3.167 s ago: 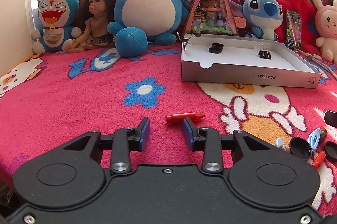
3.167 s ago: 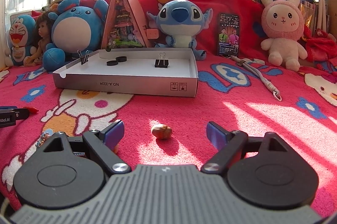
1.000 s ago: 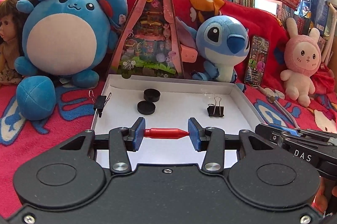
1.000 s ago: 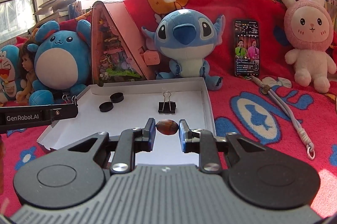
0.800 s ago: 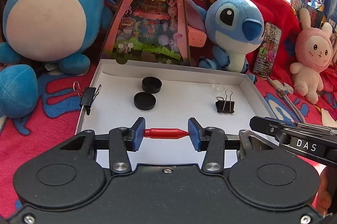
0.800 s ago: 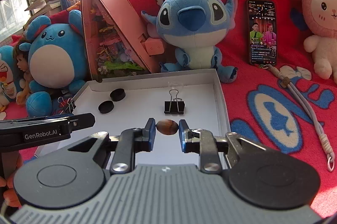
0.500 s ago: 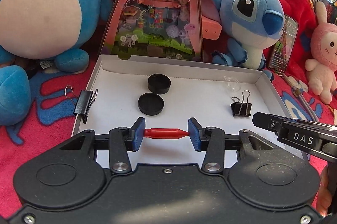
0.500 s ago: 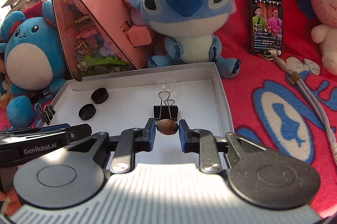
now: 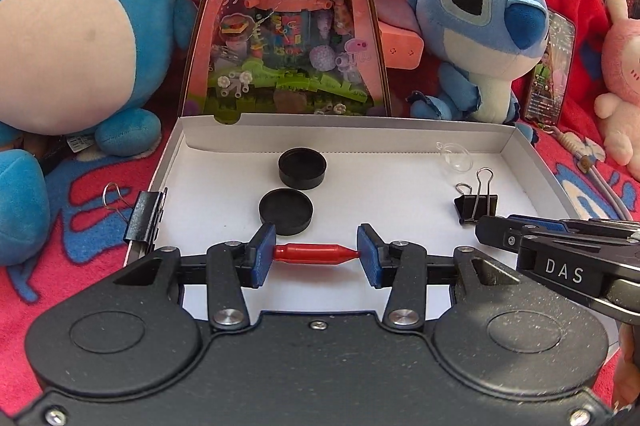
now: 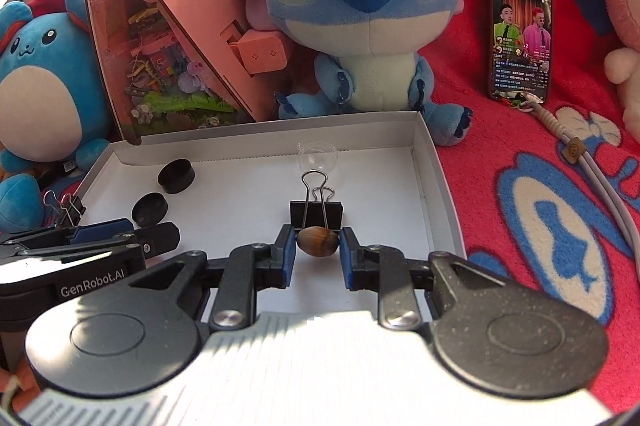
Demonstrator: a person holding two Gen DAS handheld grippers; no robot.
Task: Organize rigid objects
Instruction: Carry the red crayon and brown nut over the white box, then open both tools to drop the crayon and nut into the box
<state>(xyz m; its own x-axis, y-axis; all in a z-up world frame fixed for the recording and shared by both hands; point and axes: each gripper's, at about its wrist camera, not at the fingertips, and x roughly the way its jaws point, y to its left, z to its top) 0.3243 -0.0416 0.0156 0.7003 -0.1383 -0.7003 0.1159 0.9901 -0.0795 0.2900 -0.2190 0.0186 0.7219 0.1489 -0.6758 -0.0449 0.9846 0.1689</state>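
My left gripper (image 9: 317,252) is shut on a red crayon-like stick (image 9: 314,252), held end to end between its blue pads above the near part of a shallow white box (image 9: 188,142). My right gripper (image 10: 317,243) is shut on a small brown nut (image 10: 317,243), also over the box (image 10: 434,166), just short of a black binder clip (image 10: 316,213). Each gripper shows in the other's view: the right one (image 9: 496,228) at the right edge, the left one (image 10: 120,236) at the left. Two black round caps (image 9: 301,168) (image 9: 285,211) lie in the box.
A clear little dome (image 9: 456,160) and a binder clip (image 9: 476,204) sit in the box's far right corner; another clip (image 9: 144,212) grips its left wall. Behind stand a pink triangular toy house (image 9: 288,26), blue plush toys (image 9: 476,38), a phone (image 10: 520,26) and a cord (image 10: 592,178) on the red blanket.
Both grippers have carried their objects forward and down over the box, which now fills more of both views. Their grips have not changed.
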